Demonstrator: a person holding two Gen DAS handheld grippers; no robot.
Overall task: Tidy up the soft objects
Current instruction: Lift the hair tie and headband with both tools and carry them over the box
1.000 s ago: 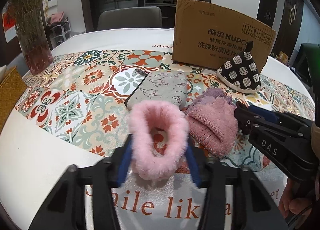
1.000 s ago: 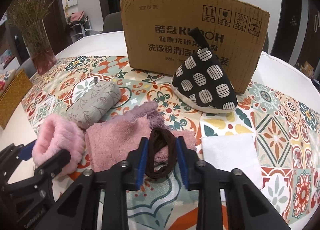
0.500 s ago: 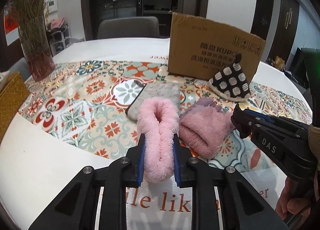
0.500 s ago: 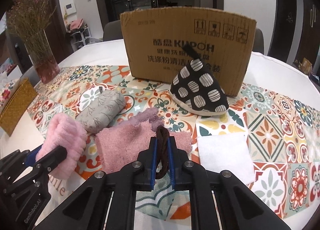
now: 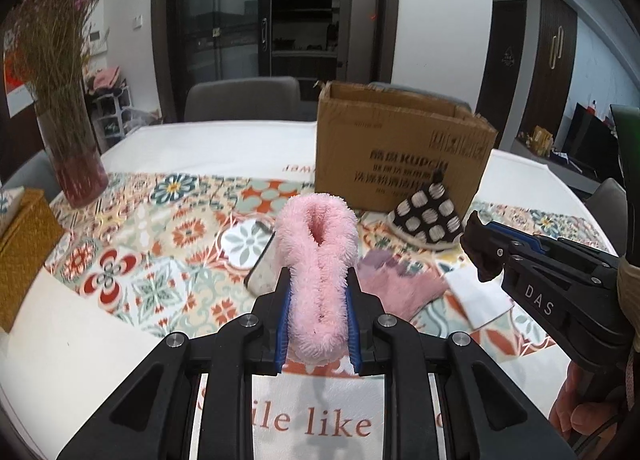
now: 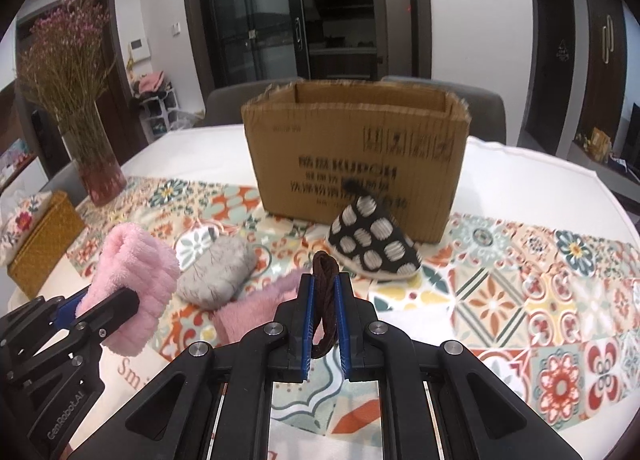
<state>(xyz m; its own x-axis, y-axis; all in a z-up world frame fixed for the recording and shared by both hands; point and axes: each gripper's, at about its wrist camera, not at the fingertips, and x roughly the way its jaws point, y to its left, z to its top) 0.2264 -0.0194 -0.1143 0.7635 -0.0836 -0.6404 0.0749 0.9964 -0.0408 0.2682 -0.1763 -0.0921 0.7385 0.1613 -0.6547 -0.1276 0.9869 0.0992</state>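
Left tool [image 5: 316,316] pinches the pink fuzzy band [image 5: 318,260] above the worktop [image 5: 80,340]. Right tool [image 6: 324,324] pinches the brown braided loop [image 6: 325,296] (open cardboard box [image 6: 356,156] behind).

Soft things counted beside one box [image 6: 356,148]

Before it: one dotted pouch [image 6: 374,244], one grey roll [image 6: 218,274], one pink towel [image 6: 256,310], one white cloth [image 5: 478,296]; one vase [image 6: 100,176] left.

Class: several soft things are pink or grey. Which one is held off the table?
The fluffy pink band, clamped in the left gripper; the pink towel and grey pouch lie flat.
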